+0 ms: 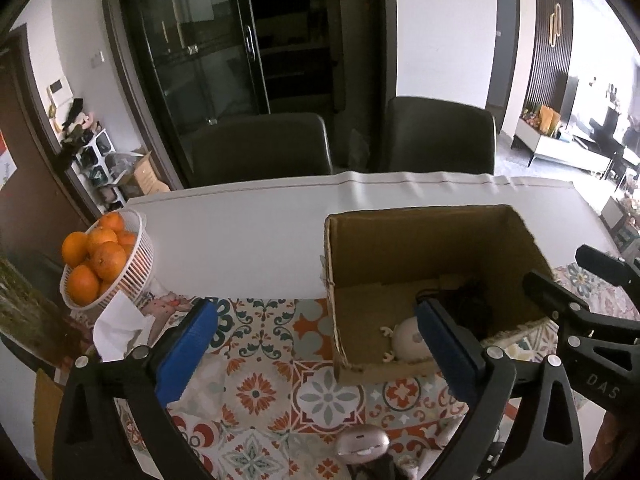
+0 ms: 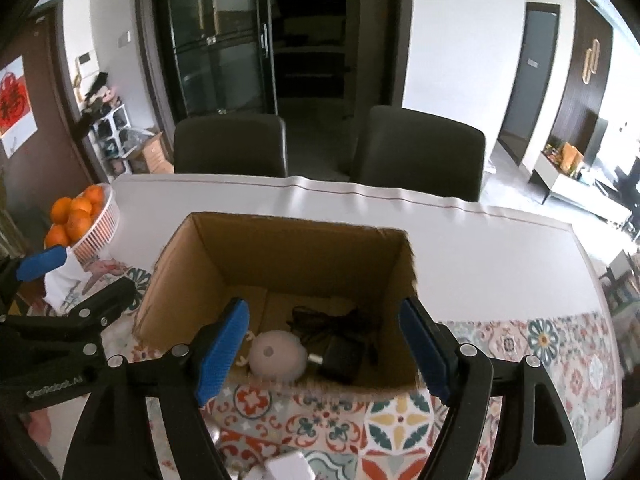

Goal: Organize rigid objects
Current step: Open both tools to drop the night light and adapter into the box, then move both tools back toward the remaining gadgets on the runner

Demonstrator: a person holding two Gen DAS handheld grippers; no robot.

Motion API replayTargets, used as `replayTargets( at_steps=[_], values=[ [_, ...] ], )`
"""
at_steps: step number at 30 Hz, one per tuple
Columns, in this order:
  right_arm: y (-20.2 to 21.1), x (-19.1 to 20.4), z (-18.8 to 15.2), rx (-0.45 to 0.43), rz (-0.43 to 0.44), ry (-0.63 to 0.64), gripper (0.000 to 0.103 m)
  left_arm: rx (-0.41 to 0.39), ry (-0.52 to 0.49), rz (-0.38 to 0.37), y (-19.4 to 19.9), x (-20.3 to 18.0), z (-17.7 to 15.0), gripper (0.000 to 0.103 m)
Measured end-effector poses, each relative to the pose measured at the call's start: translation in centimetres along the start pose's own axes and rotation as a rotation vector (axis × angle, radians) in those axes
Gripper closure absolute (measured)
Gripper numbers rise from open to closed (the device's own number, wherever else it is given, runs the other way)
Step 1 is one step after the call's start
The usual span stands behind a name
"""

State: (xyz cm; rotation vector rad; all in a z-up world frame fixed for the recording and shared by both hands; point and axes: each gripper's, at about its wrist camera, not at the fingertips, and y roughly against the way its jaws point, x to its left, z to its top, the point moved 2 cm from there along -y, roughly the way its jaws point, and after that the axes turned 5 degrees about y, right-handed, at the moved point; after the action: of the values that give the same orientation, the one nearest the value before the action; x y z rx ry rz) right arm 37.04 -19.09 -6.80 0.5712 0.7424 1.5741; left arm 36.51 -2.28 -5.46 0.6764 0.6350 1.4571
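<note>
An open cardboard box (image 1: 400, 240) (image 2: 280, 248) stands on the patterned cloth. Inside it lie a round pale pink gadget (image 2: 276, 354) (image 1: 408, 340) and a black charger with its cable (image 2: 340, 356) (image 1: 468, 300). My right gripper (image 2: 322, 354) is open, its blue pads astride the box's near wall with nothing between them. My left gripper (image 1: 316, 348) is open wide at the box's left front corner, empty. A pink oval case (image 1: 362, 444) lies on the cloth below the left gripper. A white block (image 2: 286, 468) shows at the bottom of the right wrist view.
A white basket of oranges (image 1: 100, 260) (image 2: 80, 216) stands at the table's left, with a white tissue (image 1: 120, 326) beside it. Two dark chairs (image 1: 260, 148) (image 1: 440, 132) stand behind the table. The white tabletop (image 1: 248, 240) stretches behind the box.
</note>
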Motion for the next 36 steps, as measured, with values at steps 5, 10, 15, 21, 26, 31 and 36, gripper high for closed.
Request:
replayTargets(
  at_steps=[5, 10, 15, 21, 26, 31, 36],
  values=[
    [3.0, 0.1, -1.3, -0.041, -0.025, -0.008, 0.021, -0.059, 0.001, 0.004, 3.1, -0.1, -1.1, 0.000],
    [6.2, 0.4, -2.7, -0.095, -0.040, -0.003, 0.020, -0.090, 0.011, -0.008, 5.8, -0.3, -2.6, 0.000],
    [8.7, 0.5, -4.4, -0.136, -0.060, 0.011, 0.019, -0.102, 0.001, -0.017, 7.5, -0.8, -4.5, 0.000],
    [10.5, 0.5, -6.8, -0.154, -0.062, 0.025, 0.019, -0.132, -0.045, 0.005, 9.4, -1.7, -6.6, 0.000],
    [11.3, -0.3, -8.8, -0.154, -0.046, -0.001, 0.019, -0.127, -0.054, 0.000, 10.0, -2.3, -8.3, 0.000],
    [11.1, -0.4, -10.7, -0.133, -0.024, -0.006, 0.019, -0.091, -0.051, -0.010, 9.9, -2.8, -10.2, 0.000],
    [10.4, -0.5, -12.9, -0.095, 0.003, -0.016, 0.019, -0.057, -0.045, -0.013, 9.4, -3.0, -12.2, 0.000]
  ],
)
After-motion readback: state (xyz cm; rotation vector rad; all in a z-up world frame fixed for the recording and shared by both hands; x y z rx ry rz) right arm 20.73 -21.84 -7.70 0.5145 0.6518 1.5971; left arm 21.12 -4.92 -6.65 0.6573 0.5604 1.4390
